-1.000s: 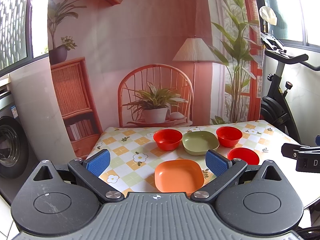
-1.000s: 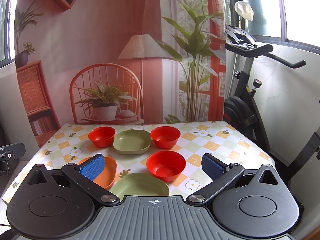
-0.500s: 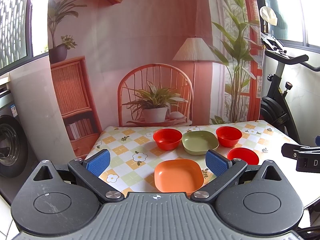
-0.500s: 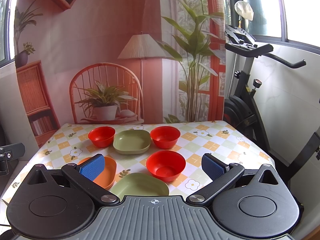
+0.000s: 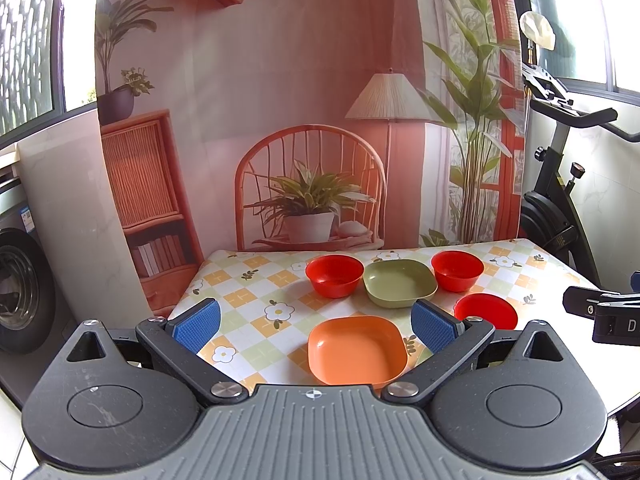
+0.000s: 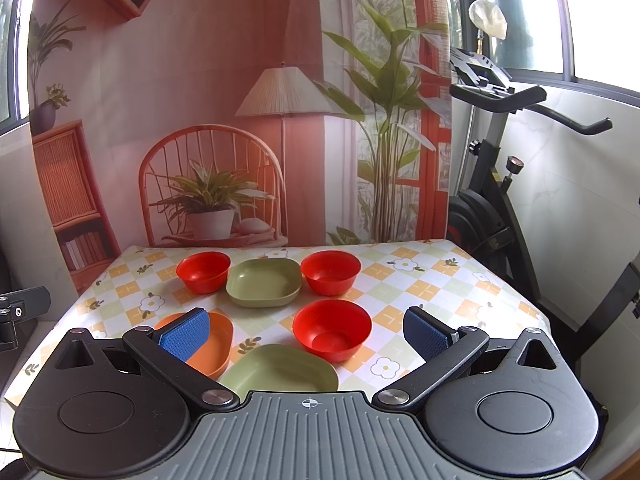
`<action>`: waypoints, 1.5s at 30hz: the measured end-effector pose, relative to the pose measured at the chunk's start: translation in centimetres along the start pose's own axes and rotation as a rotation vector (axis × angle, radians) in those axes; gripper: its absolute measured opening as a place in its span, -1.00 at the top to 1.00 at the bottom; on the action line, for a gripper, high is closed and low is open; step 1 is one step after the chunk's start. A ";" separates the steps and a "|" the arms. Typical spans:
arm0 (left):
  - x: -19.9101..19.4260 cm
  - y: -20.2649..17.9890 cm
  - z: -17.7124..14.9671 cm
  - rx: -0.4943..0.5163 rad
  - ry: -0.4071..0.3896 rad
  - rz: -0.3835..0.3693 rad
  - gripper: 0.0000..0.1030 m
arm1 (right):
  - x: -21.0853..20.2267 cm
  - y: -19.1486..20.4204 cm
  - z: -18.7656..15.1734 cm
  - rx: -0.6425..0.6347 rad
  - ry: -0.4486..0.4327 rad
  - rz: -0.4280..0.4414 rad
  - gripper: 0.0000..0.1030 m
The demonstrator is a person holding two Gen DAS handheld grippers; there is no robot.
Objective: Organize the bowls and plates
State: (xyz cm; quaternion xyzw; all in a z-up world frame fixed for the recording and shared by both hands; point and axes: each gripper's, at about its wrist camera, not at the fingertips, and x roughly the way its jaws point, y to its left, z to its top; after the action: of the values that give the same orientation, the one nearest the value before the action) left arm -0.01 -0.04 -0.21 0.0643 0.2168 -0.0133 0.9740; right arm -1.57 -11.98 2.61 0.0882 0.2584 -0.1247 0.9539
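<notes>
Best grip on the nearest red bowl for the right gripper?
Probably pinch the rim of the nearest red bowl, one finger inside and one outside, coming down from above on its near-right side. It sits upright and open, its wall flares, and that side faces bare tablecloth, away from the near green plate. The right gripper is open.

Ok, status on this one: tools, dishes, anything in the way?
Left tool open, empty. Right tool open, empty. Three red bowls, two green plates, orange plate unstacked on table. Nothing blocking.
</notes>
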 end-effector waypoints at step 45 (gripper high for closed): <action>3.0 0.6 2.5 -0.024 0.027 0.052 -0.99 | 2.1 -3.1 3.4 0.046 -0.163 0.010 -1.00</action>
State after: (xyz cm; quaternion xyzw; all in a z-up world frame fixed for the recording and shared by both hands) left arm 3.76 0.26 0.82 0.0584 0.2285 0.0157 0.9717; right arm 0.89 -16.10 4.12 0.1010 0.1764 -0.1328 0.9701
